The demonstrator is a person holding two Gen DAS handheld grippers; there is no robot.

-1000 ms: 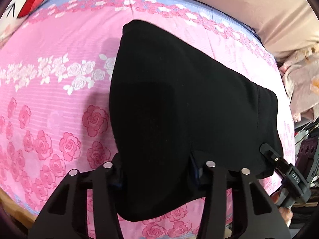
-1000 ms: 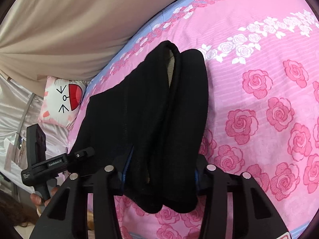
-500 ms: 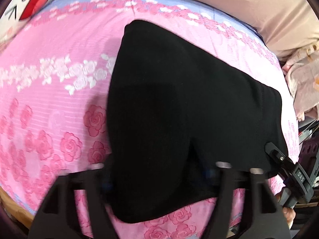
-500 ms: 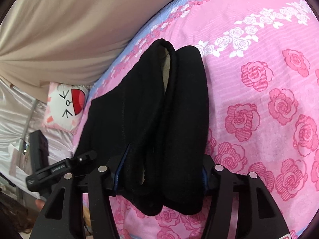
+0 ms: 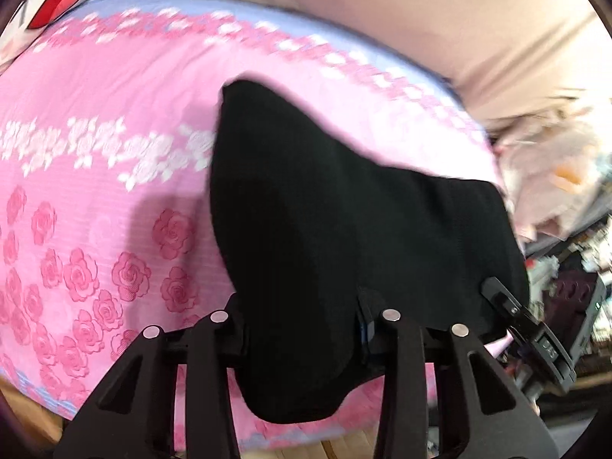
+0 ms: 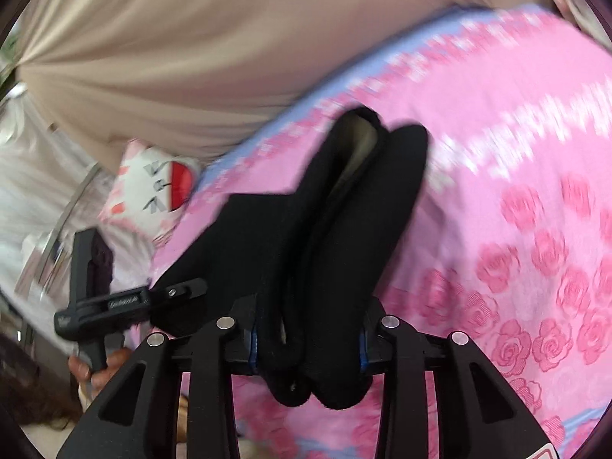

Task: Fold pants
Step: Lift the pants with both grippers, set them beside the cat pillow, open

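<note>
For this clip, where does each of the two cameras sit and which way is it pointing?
Left wrist view: on the left gripper, looking along its jaws over the black pants and the pink bedspread; the right gripper shows at the lower right.
Right wrist view: on the right gripper, looking along bunched pants toward the beige curtain; the left gripper and the hand holding it show at the lower left.
Shared: pants, bedspread, curtain, cartoon pillow.

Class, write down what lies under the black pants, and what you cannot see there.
Under the black pants lies the pink rose-print bedsheet. The sheet directly beneath is covered, so anything lying there is hidden.
</note>
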